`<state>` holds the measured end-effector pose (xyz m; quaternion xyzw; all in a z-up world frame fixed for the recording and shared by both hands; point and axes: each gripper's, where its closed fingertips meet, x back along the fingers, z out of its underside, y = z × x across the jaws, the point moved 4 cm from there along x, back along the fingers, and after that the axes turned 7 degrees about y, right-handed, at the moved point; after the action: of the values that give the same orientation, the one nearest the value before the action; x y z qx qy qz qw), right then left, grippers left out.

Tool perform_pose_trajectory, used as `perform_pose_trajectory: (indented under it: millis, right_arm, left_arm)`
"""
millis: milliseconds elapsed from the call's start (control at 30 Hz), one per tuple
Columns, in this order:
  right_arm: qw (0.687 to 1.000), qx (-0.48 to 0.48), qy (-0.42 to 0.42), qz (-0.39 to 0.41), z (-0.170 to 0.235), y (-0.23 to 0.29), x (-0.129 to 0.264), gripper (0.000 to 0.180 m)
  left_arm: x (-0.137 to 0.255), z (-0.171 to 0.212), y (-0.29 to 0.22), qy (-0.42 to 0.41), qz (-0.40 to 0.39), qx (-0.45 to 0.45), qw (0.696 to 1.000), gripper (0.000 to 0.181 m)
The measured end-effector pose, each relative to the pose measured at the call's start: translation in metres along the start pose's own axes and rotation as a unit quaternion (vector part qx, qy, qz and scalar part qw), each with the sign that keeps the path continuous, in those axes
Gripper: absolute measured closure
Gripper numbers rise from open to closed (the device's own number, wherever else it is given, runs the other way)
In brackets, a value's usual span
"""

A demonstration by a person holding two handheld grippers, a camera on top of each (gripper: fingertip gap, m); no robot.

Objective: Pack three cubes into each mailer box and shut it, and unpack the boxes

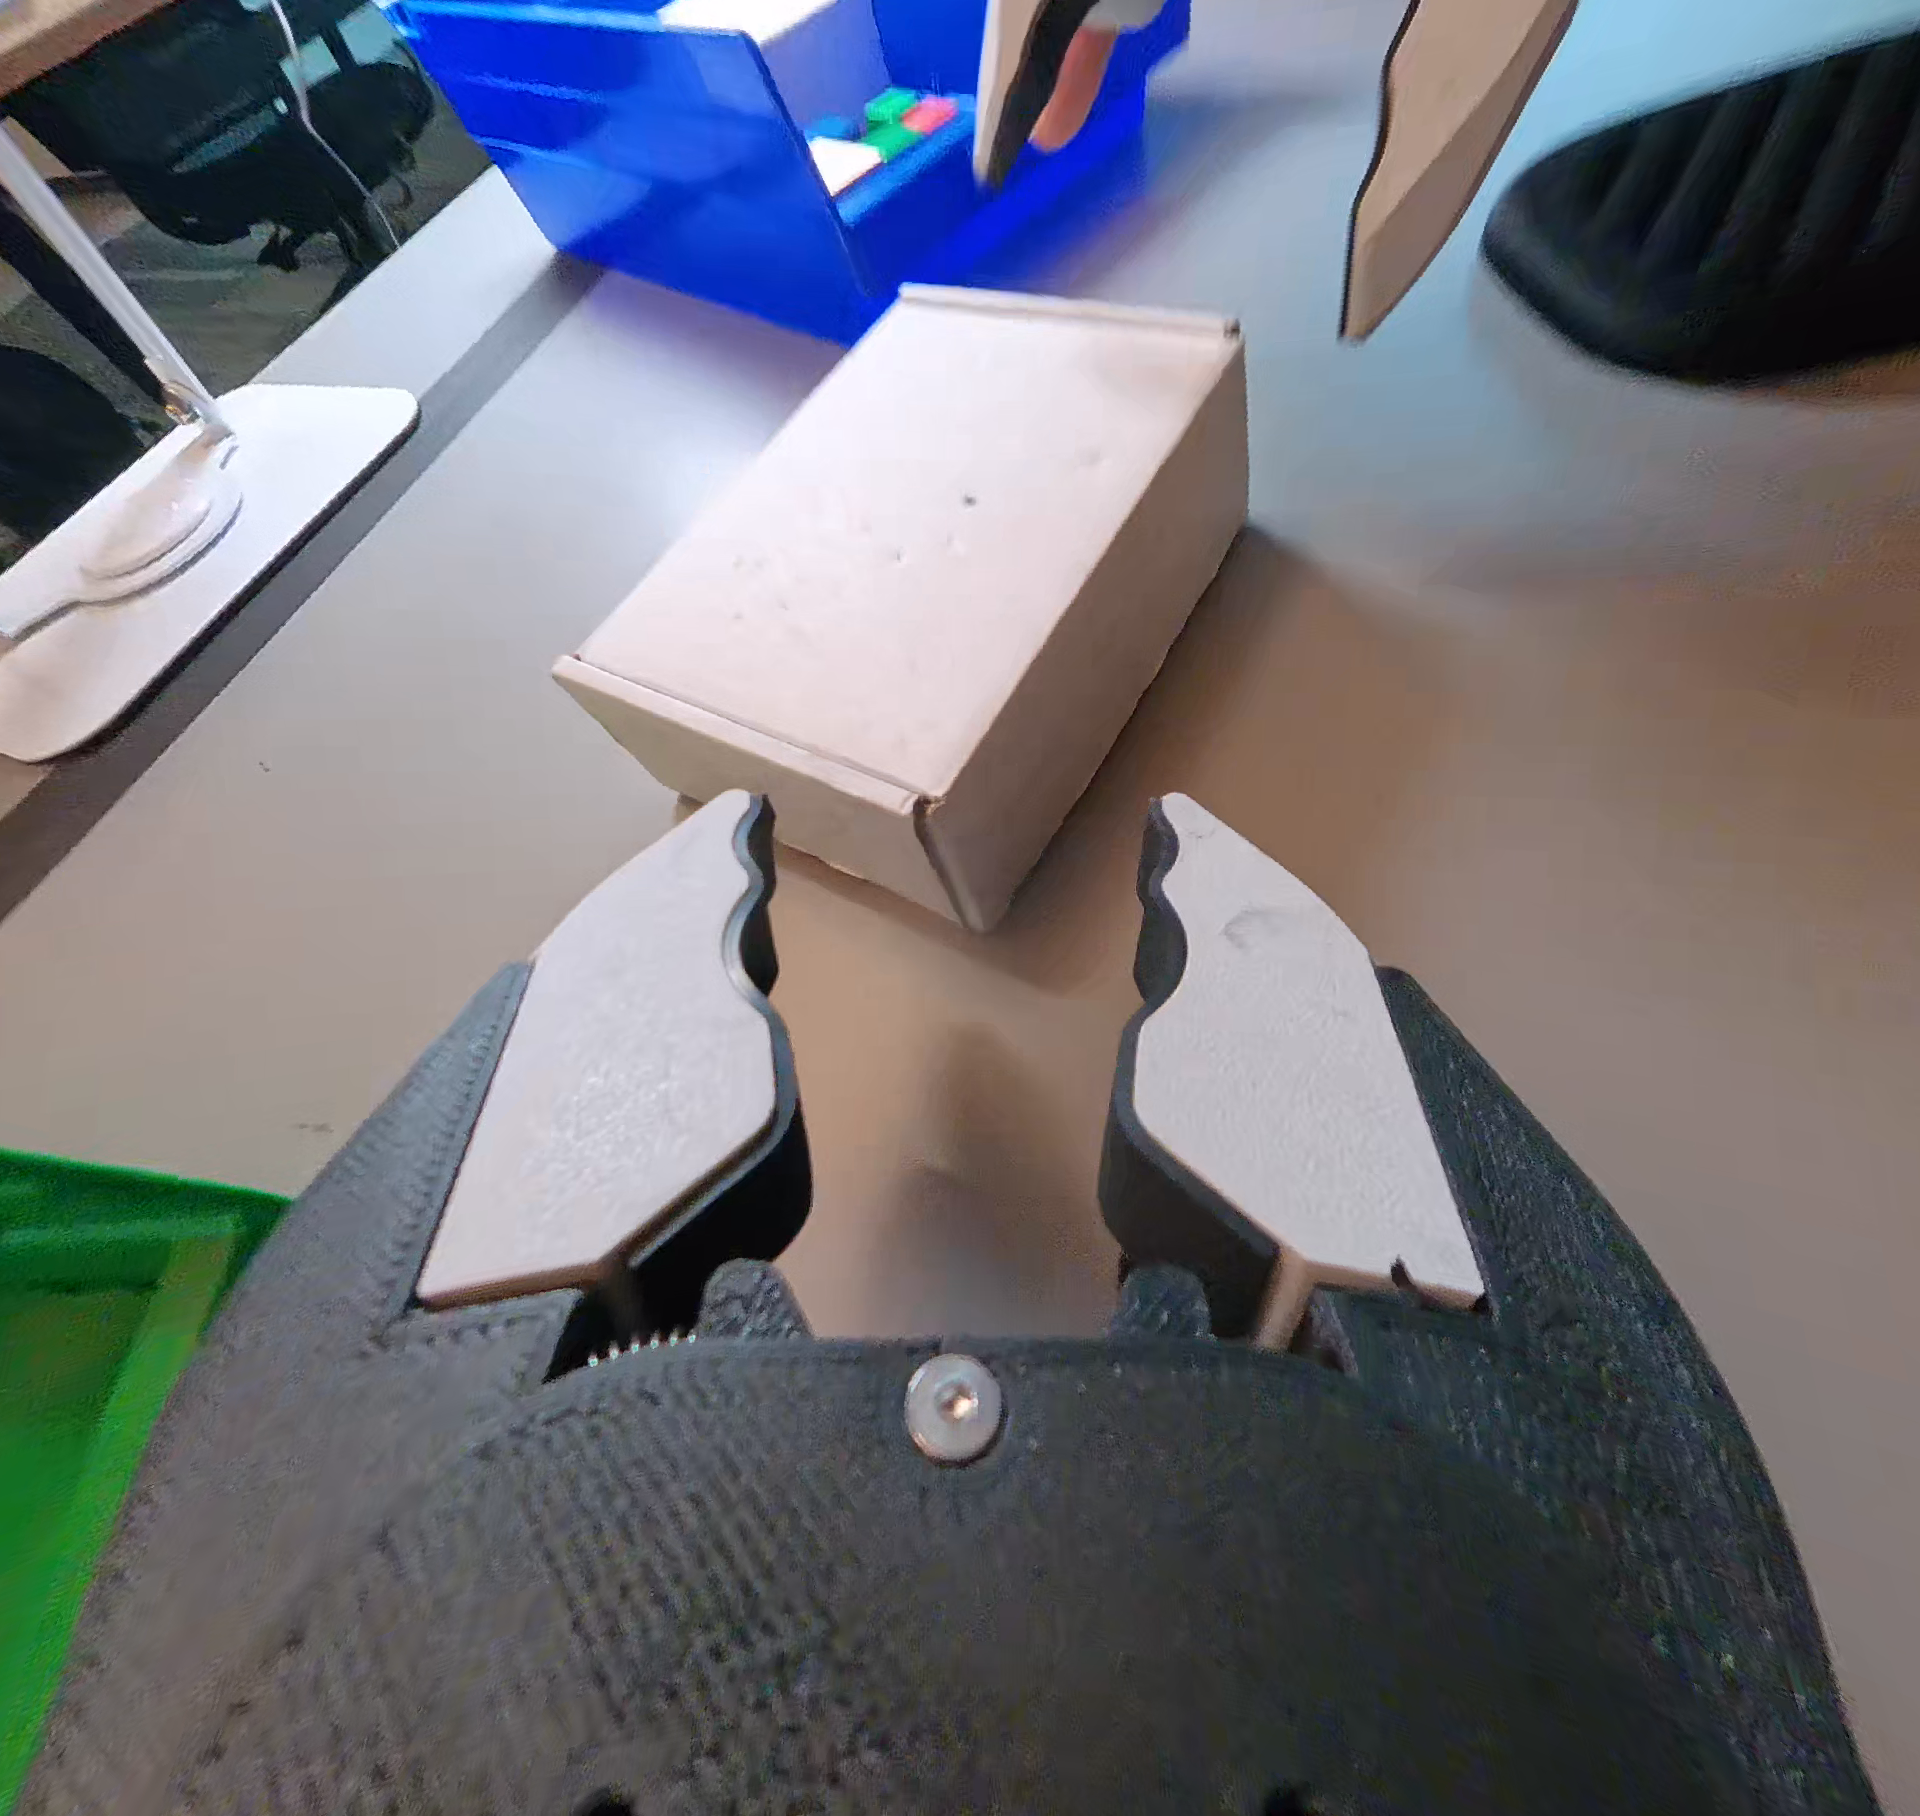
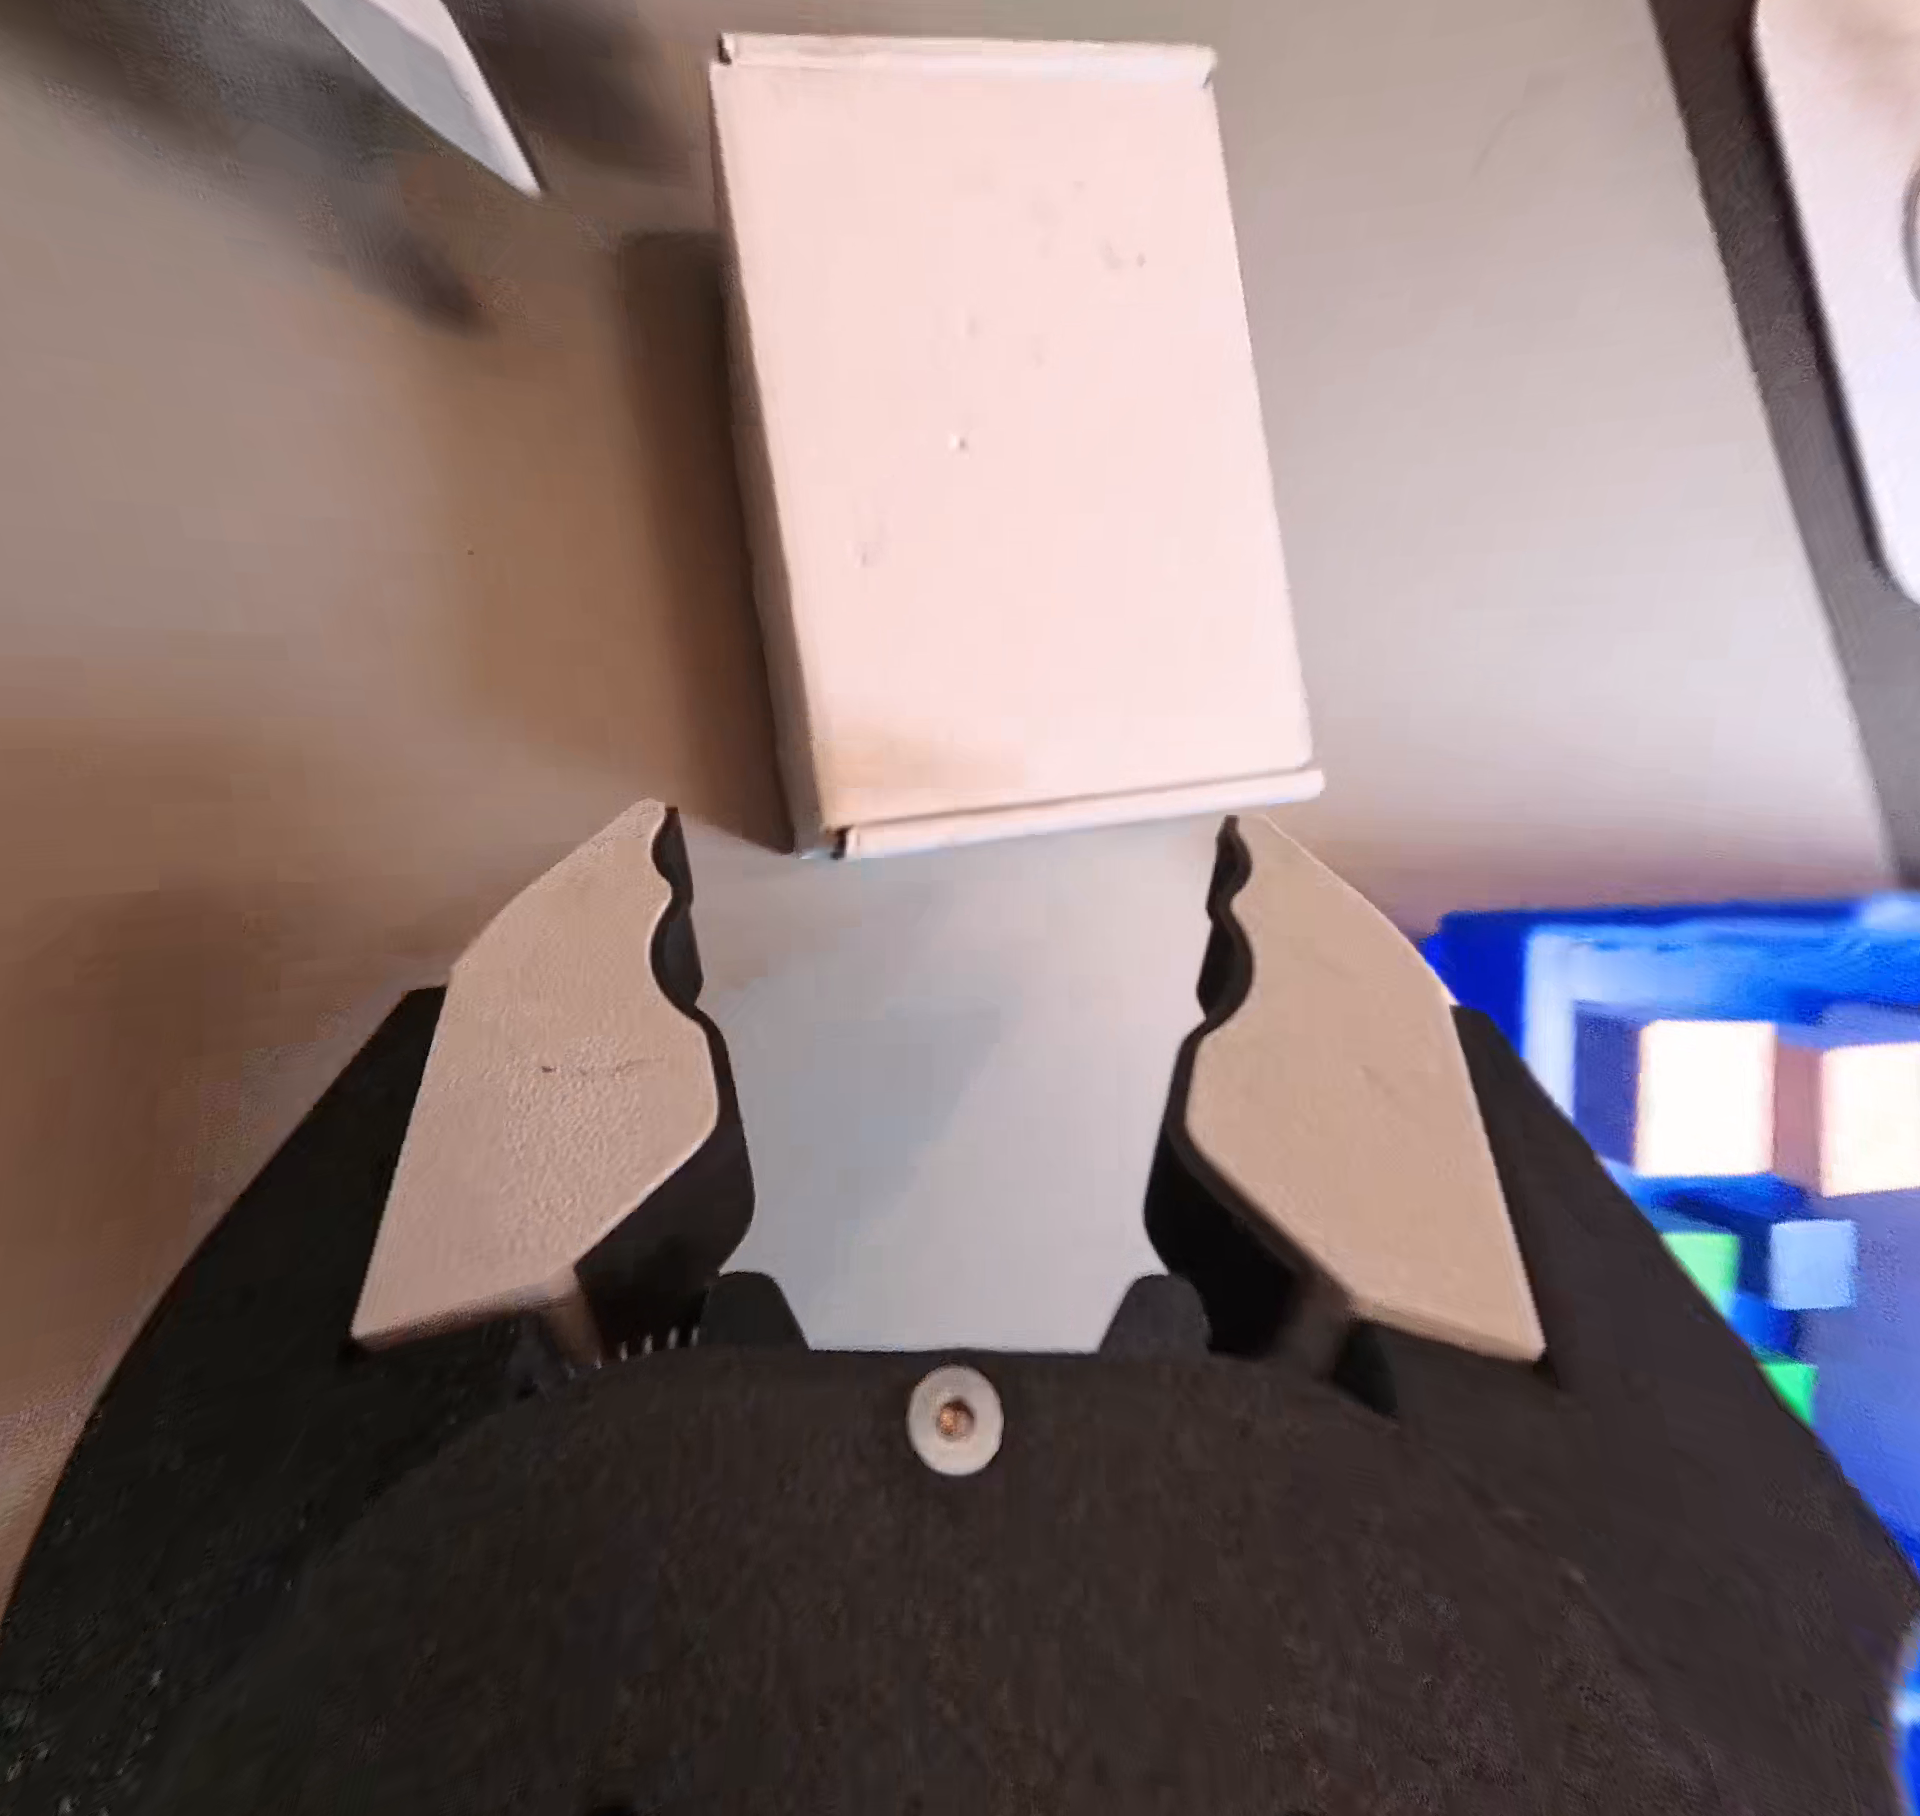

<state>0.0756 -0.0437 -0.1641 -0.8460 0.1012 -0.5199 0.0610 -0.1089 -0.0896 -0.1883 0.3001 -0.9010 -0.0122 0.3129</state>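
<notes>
A closed white mailer box [image 1: 925, 571] lies on the grey-brown table; it also shows from above in the right wrist view [image 2: 997, 436]. My left gripper [image 1: 956, 821] is open and empty, its tips just short of the box's near corner. My right gripper [image 2: 951, 831] is open and empty, held above the box's near end; it also hangs over the far side of the box in the left wrist view [image 1: 1174, 239]. Coloured cubes [image 1: 899, 119] lie in a blue bin [image 1: 665, 145] behind the box. One left finger [image 2: 416, 52] shows at the top left of the right wrist view.
A green bin [image 1: 94, 1351] sits at my near left. A white lamp base [image 1: 177, 530] stands at the table's left edge. A dark ribbed object [image 1: 1714, 239] lies at the far right. The blue bin with white boxes and cubes [image 2: 1714, 1143] is at the right.
</notes>
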Motion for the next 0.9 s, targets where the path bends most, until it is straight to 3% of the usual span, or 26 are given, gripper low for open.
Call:
perform_pose_trajectory:
  millis: [33, 233, 400, 500, 767, 900]
  right_arm:
    - [1.0, 0.019, 0.021, -0.003, -0.009, -0.003, 0.001, 0.082]
    - [0.983, 0.106, 0.136, -0.062, -0.058, -0.014, -0.032, 0.068]
    - [0.96, 0.153, 0.225, -0.069, -0.066, -0.015, -0.07, 0.061]
    - [0.957, 0.155, 0.235, -0.071, -0.069, -0.017, -0.076, 0.058]
    - [0.953, 0.177, 0.23, -0.089, -0.06, -0.009, -0.065, 0.059]
    - [0.965, 0.151, 0.2, -0.082, -0.055, -0.023, -0.023, 0.059]
  left_arm:
    - [0.005, -0.002, 0.001, -0.017, 0.006, 0.017, 1.0, 0.114]
    - [0.015, -0.009, -0.002, -0.064, 0.022, 0.05, 0.996, 0.113]
    - [0.017, -0.011, -0.004, -0.072, 0.033, 0.052, 0.995, 0.112]
    - [0.02, -0.013, -0.003, -0.08, 0.037, 0.055, 0.995, 0.113]
    - [0.023, -0.015, -0.003, -0.087, 0.04, 0.058, 0.994, 0.114]
    - [0.025, -0.016, -0.001, -0.096, 0.035, 0.065, 0.993, 0.114]
